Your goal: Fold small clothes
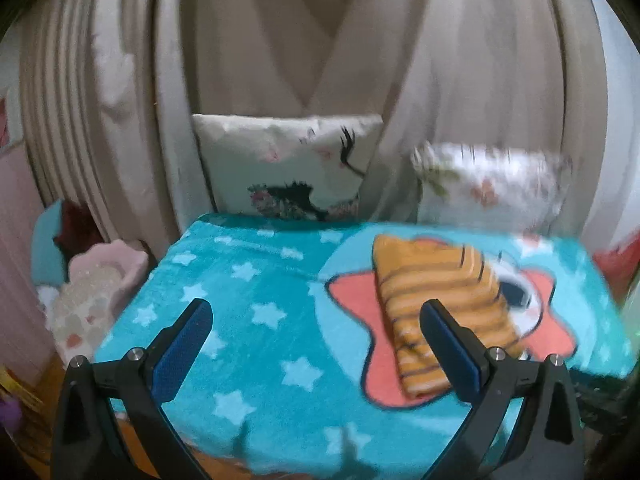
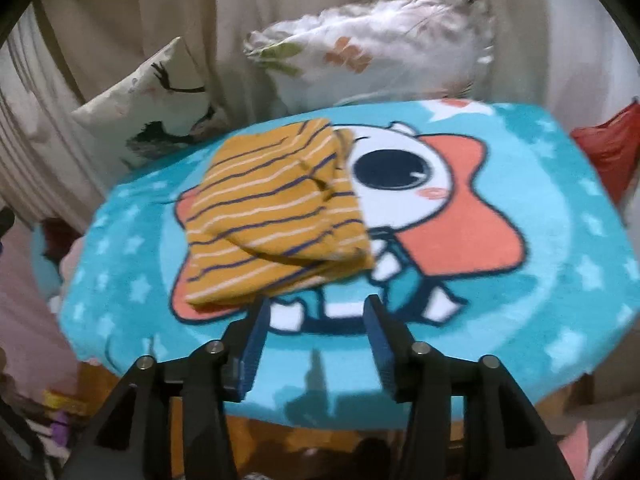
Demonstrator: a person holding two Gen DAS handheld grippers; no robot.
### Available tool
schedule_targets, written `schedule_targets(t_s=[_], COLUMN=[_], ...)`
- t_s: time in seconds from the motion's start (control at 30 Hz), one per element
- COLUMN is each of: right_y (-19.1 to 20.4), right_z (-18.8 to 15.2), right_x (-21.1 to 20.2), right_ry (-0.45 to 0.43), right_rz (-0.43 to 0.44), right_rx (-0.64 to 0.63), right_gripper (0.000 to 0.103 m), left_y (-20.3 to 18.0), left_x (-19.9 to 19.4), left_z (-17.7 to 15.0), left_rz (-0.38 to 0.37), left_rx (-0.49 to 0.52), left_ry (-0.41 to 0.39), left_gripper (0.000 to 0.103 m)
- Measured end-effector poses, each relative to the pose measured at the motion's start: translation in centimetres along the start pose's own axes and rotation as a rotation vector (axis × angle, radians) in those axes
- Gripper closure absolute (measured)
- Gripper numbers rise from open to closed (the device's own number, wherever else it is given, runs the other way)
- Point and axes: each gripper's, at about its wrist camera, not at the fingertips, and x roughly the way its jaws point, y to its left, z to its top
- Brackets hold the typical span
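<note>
A small orange garment with dark and white stripes [image 1: 436,304] lies folded into a compact stack on the teal star-print blanket [image 1: 248,312]. It also shows in the right wrist view [image 2: 276,208], over the left part of the blanket's cartoon figure [image 2: 420,184]. My left gripper [image 1: 316,312] is open and empty above the blanket, with its right finger in front of the garment's near edge. My right gripper [image 2: 316,308] is open and empty, just short of the garment's near edge.
Two printed cushions [image 1: 288,164] [image 1: 492,184] lean against beige curtains [image 1: 320,40] behind the blanket-covered table. A pink shell-shaped item [image 1: 104,276] and clutter sit at the left. A red object [image 2: 608,148] sits at the right. The table's near edge [image 2: 320,404] is just before my right gripper.
</note>
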Motion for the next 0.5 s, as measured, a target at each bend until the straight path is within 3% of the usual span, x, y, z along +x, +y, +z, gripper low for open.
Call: schedule_targets(t_s=[0.27, 0.5], right_y=[0.8, 1.3], right_z=[-3.8, -6.3], right_x=[-1.0, -0.3], right_ry=[0.051, 0.122], right_rz=[-0.112, -0.149], right_rx=[-0.018, -0.01], right_gripper=[0.046, 0.045], left_y=[-1.0, -1.2], left_x=[1.2, 2.0], left_z=[-5.1, -8.5], left_rz=[-0.135, -0.15], left_rx=[0.071, 0.087], left_ry=[0.169, 0.283], left_gripper=[0.0, 0.0])
